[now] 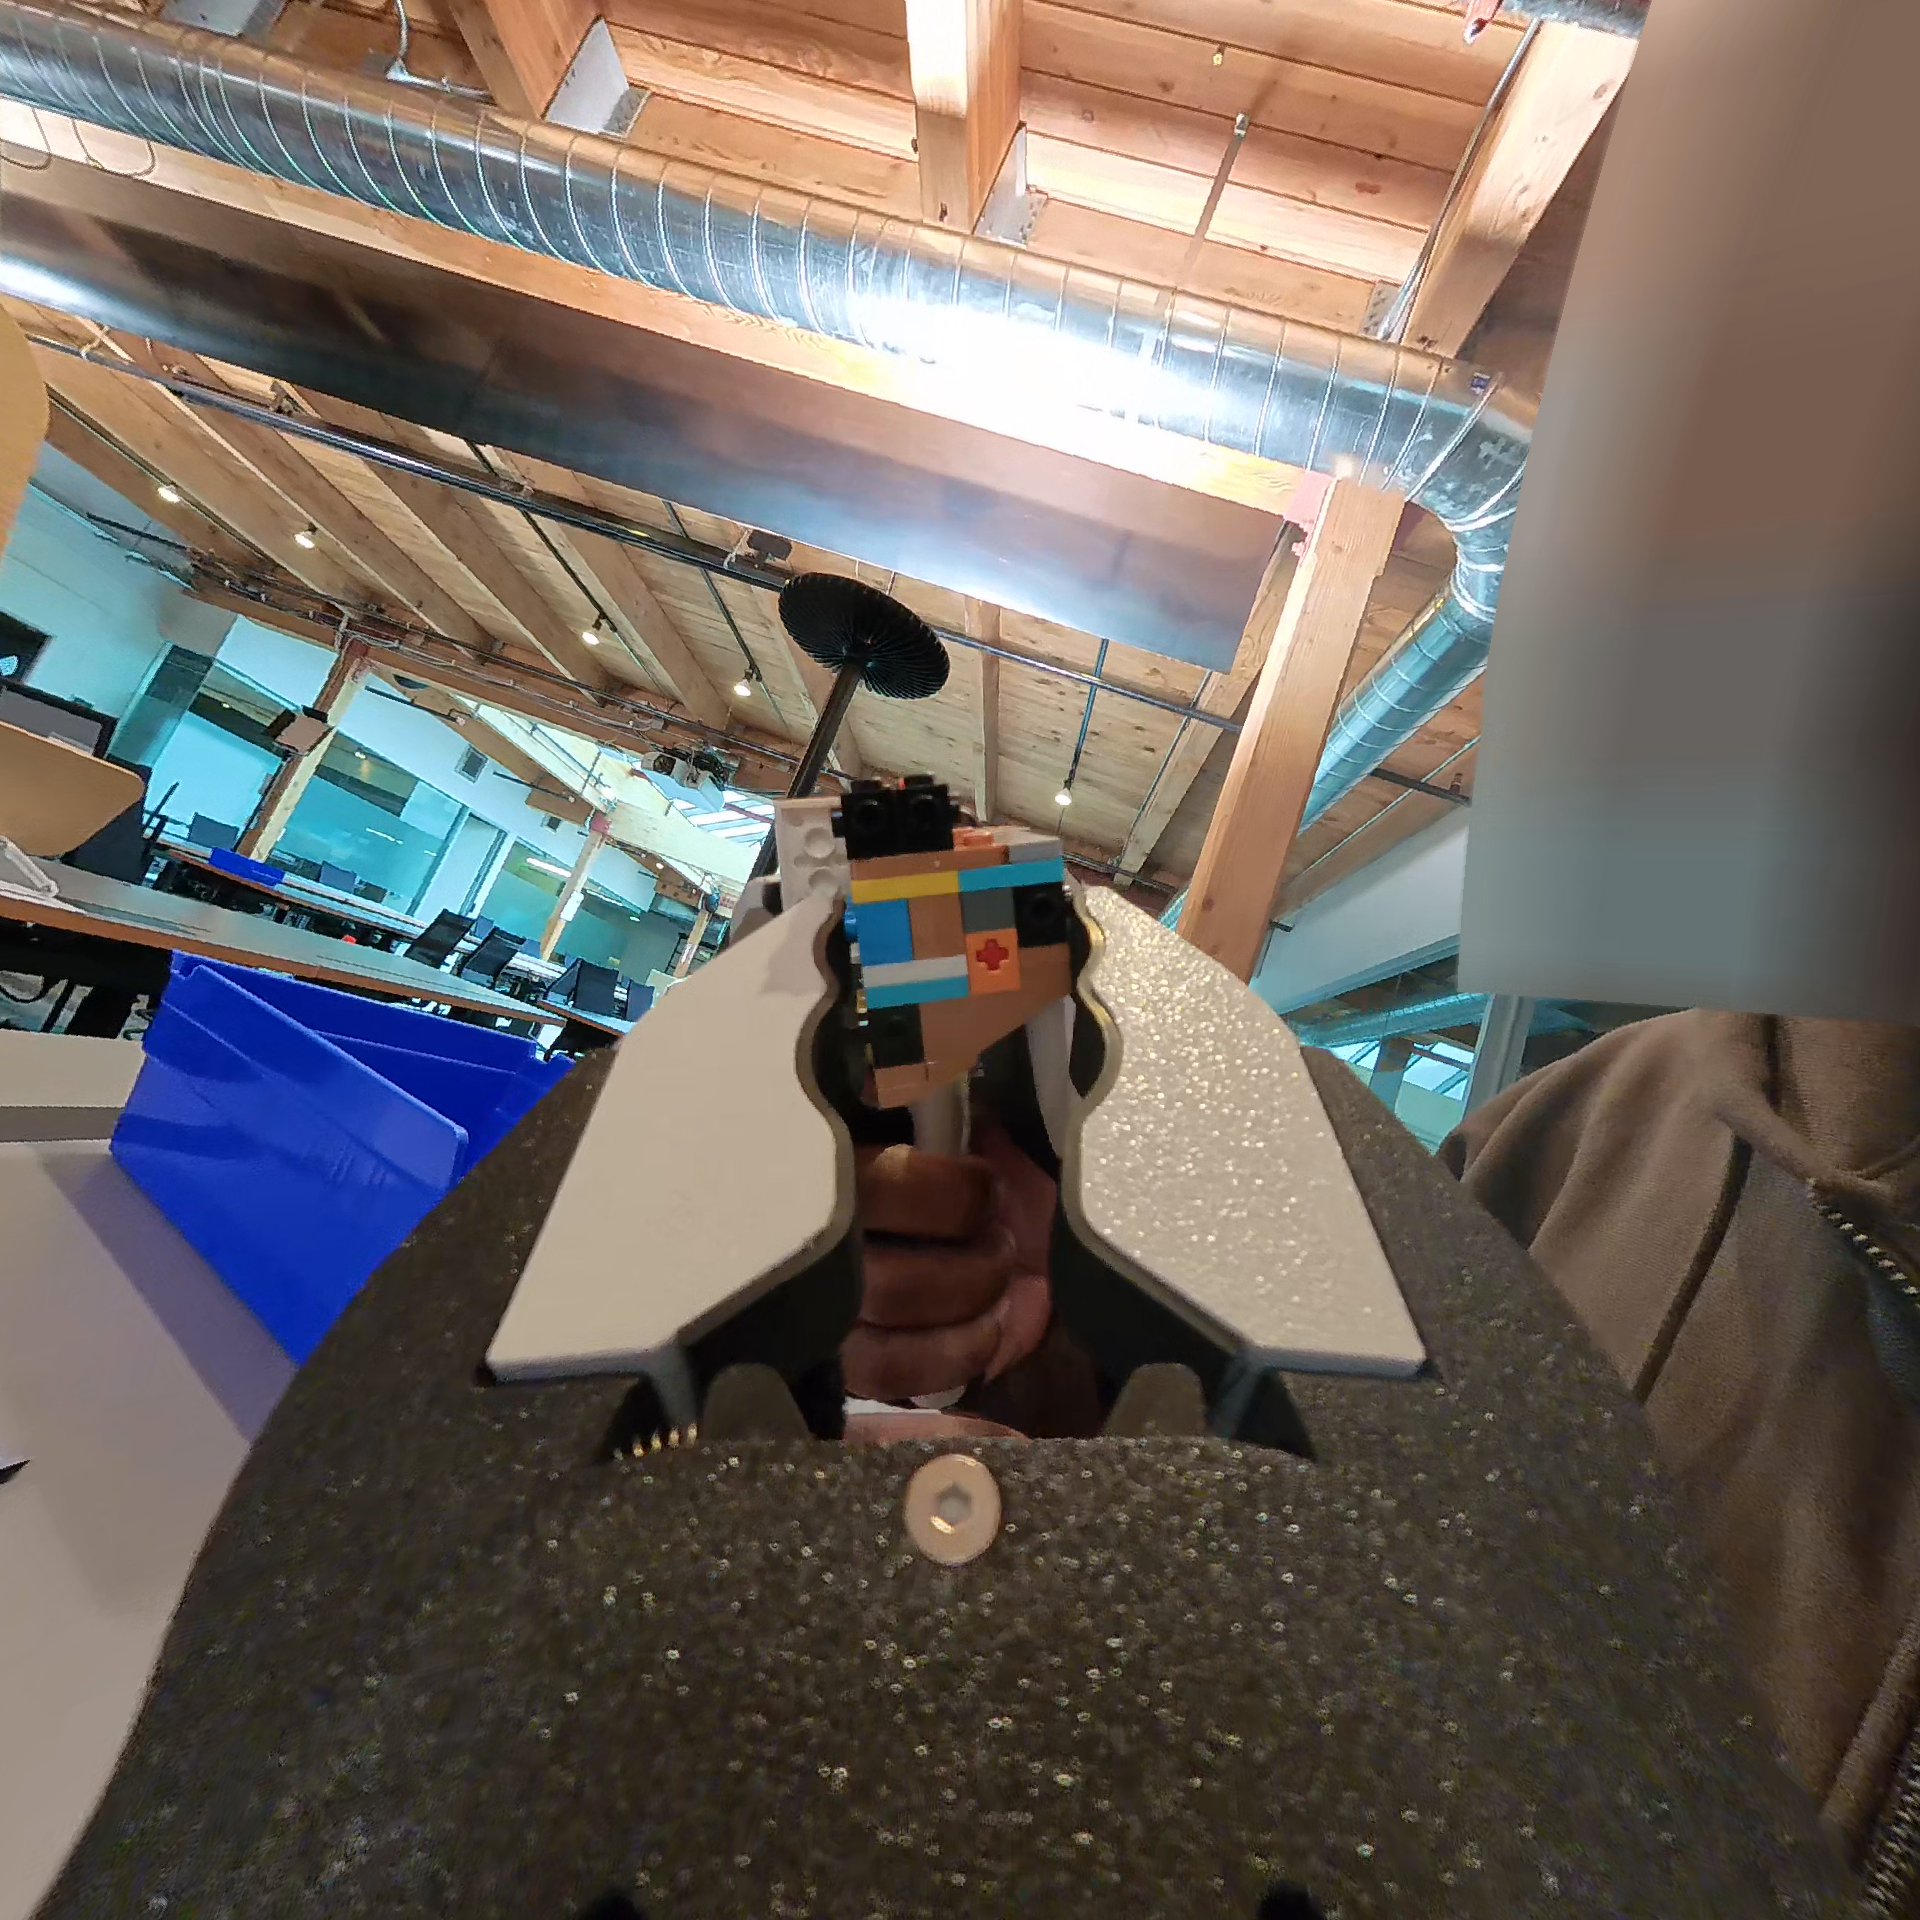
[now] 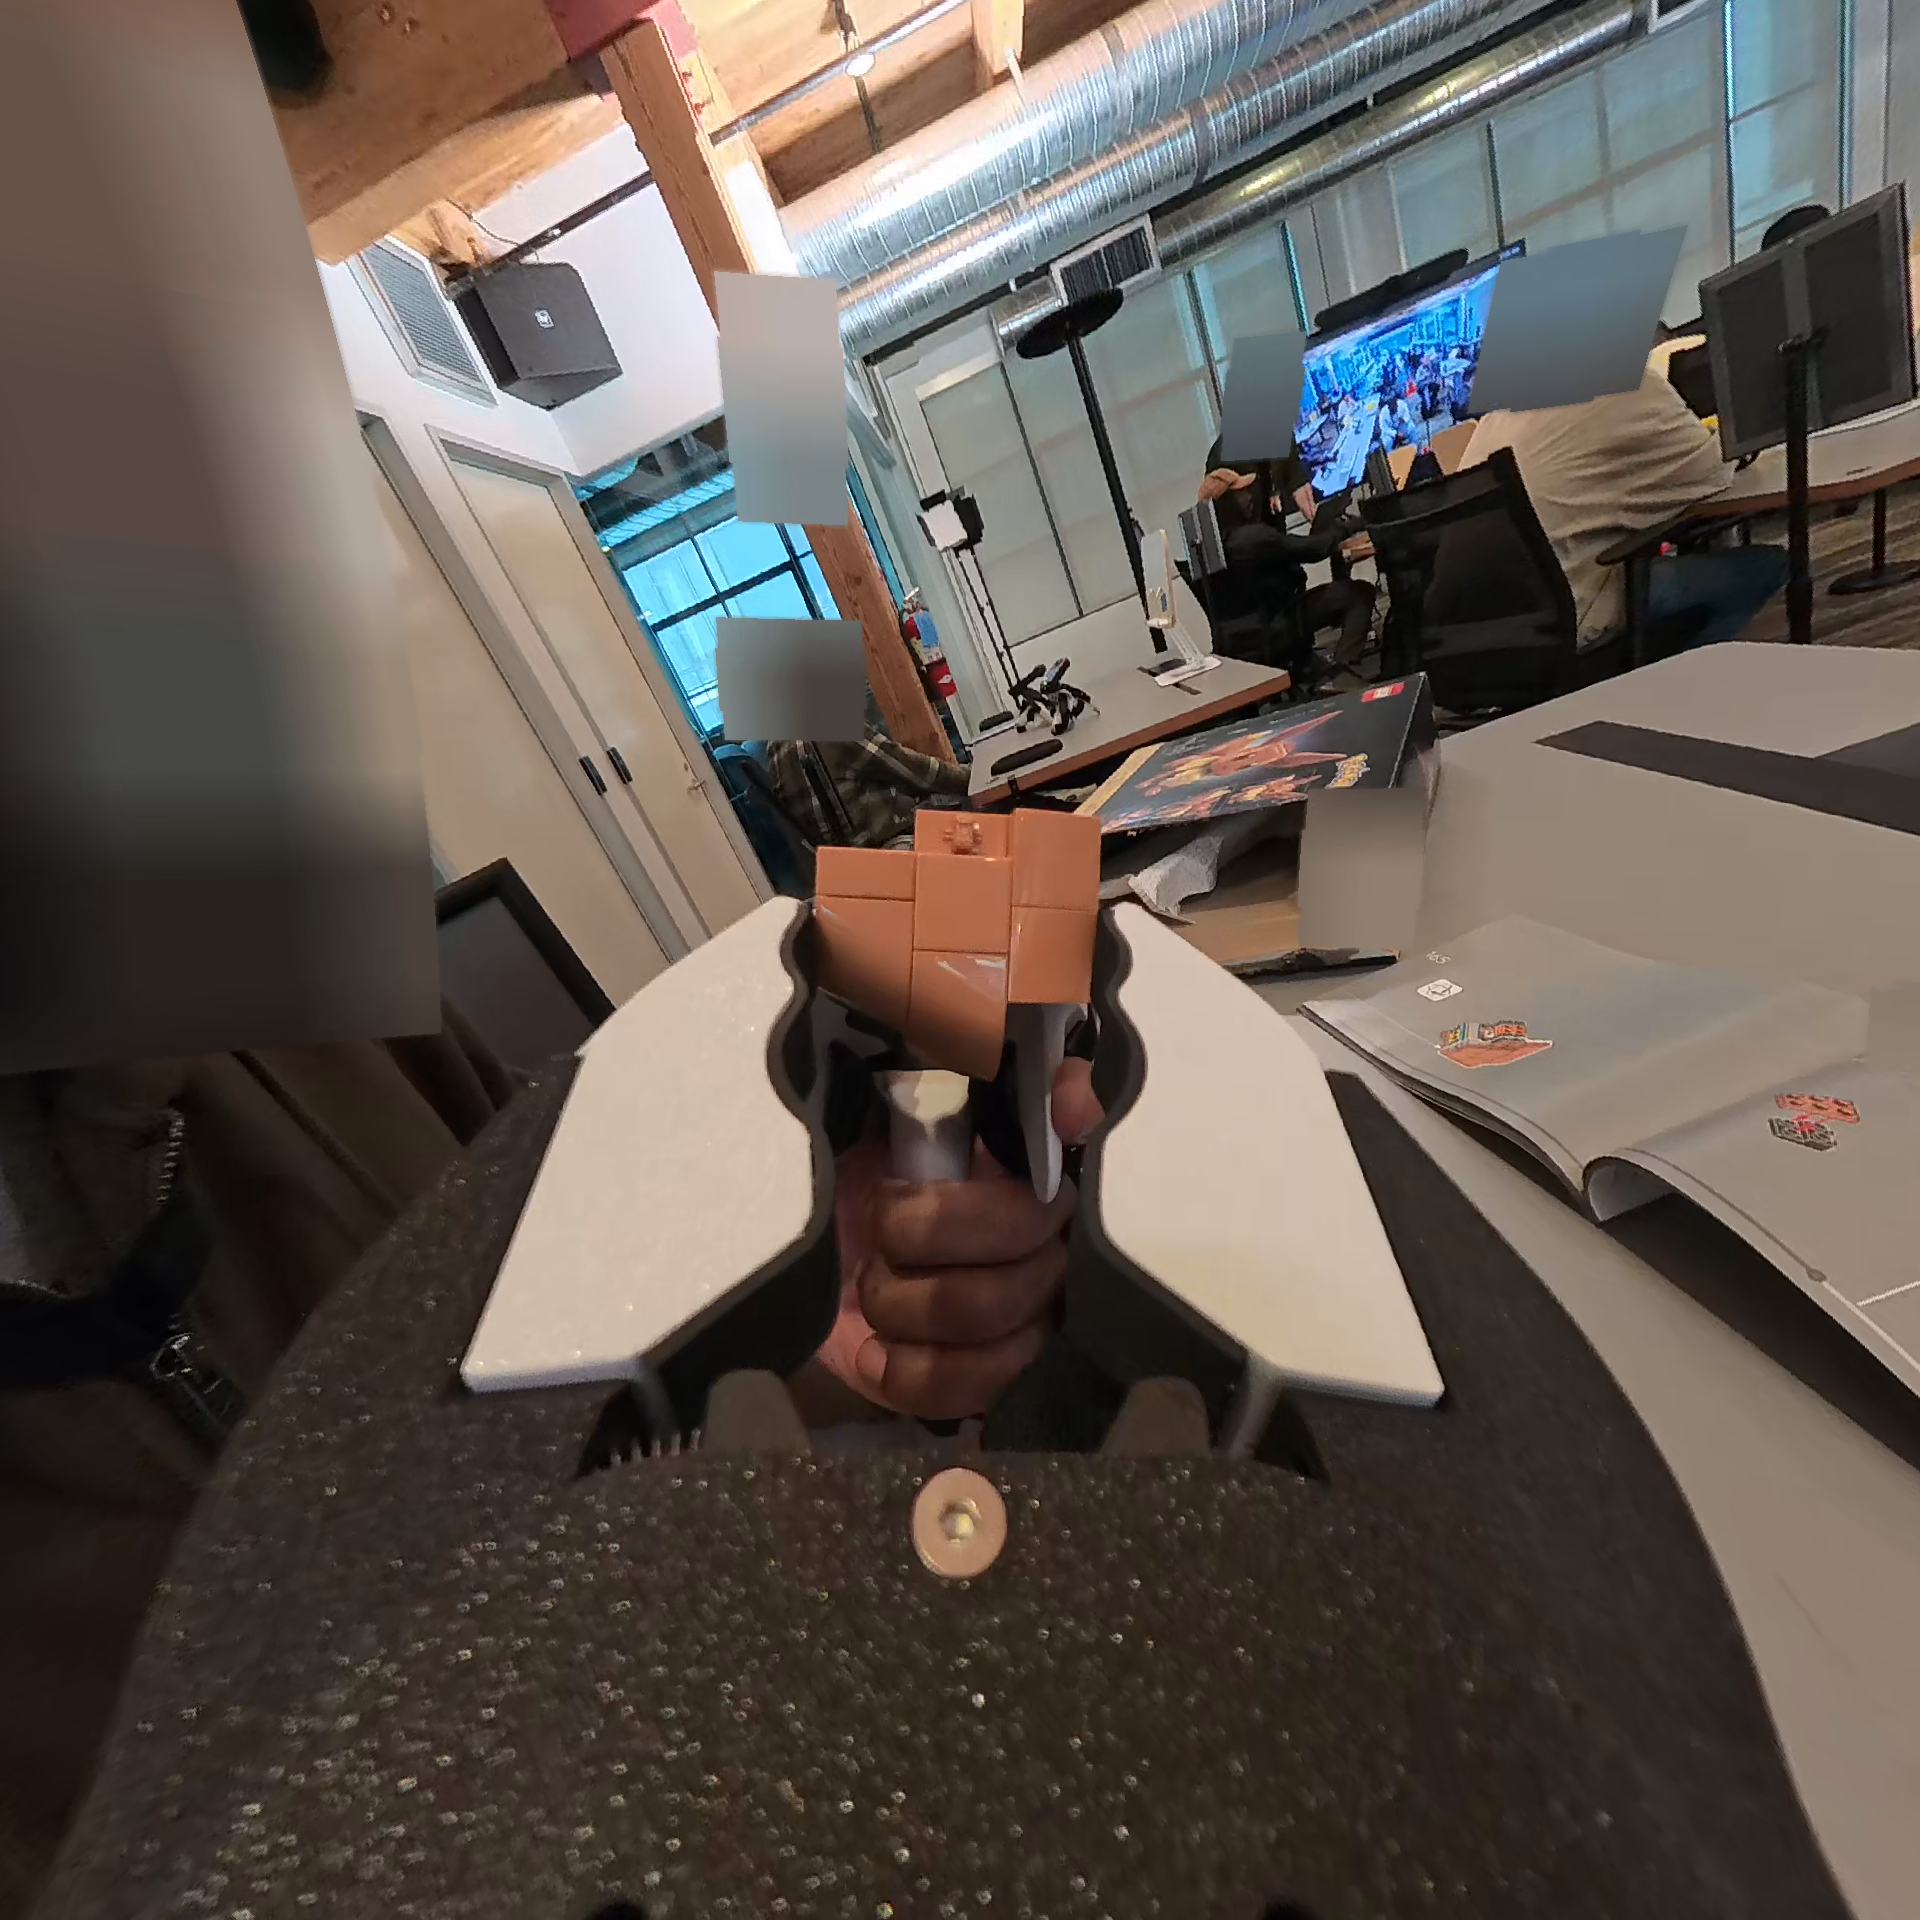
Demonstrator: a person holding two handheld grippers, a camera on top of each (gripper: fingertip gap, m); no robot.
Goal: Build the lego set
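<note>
The gripper (image 1: 961, 997) fingers hide the lego build's (image 1: 951, 966) sides, and its far face is unseen.

Grey table (image 2: 1662, 1558): open instr. booklet (image 2: 1621, 1101) on it, right side; blue bin (image 1: 301, 1122) on its top per left wrist view, far edge.

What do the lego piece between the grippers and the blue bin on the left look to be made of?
Lego assembly: hard moulded plastic, smooth and slightly glossy; the tan tiles catch highlights. Its other face shows coloured bricks.
Blue bin: apparently rigid plastic, uniform saturated colour, thin walls with a dull sheen.
</note>
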